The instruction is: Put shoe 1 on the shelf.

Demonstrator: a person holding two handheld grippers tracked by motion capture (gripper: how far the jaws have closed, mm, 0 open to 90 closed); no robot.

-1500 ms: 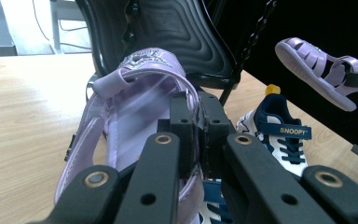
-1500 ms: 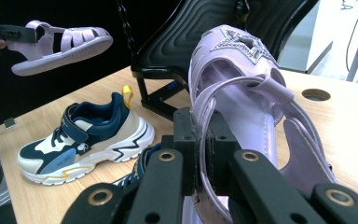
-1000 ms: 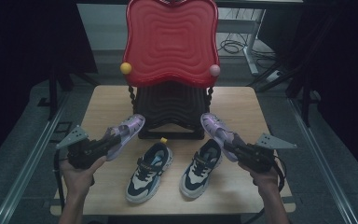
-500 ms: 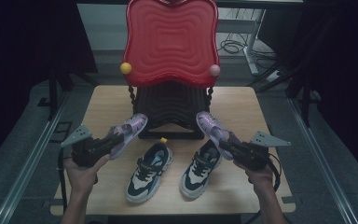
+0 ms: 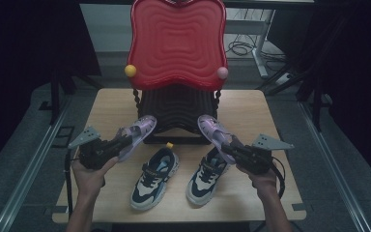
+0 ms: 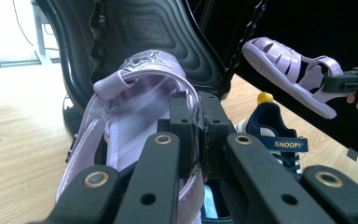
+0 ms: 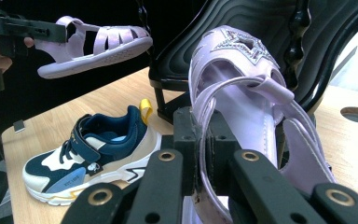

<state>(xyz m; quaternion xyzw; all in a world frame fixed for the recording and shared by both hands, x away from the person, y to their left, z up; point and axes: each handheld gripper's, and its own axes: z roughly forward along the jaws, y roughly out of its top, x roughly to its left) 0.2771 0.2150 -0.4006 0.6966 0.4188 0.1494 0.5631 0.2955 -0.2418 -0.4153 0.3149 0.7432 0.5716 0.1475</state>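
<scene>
Pinching each lilac sandal (image 5: 136, 133) (image 5: 213, 130) by one thin strap, our left gripper (image 5: 107, 147) and right gripper (image 5: 239, 153) risk dropping them onto the sneakers (image 5: 153, 178) mid-table

The left sandal's (image 6: 135, 140) heel is cut off at the bottom edge.

Sandals (image 5: 137, 131) (image 5: 214, 131) aloft — sneakers (image 5: 153, 178) between, below

A fixed overhead camera looks forward and down across the wooden counter (image 5: 251, 111) toward a red-backed chair (image 5: 176, 43). Two close cameras ride the tongs, each peering along its own black jaws at a lilac sandal held inches off. All three views share the navy sneakers (image 5: 153, 178) and the chair's black base (image 6: 168, 32).
</scene>
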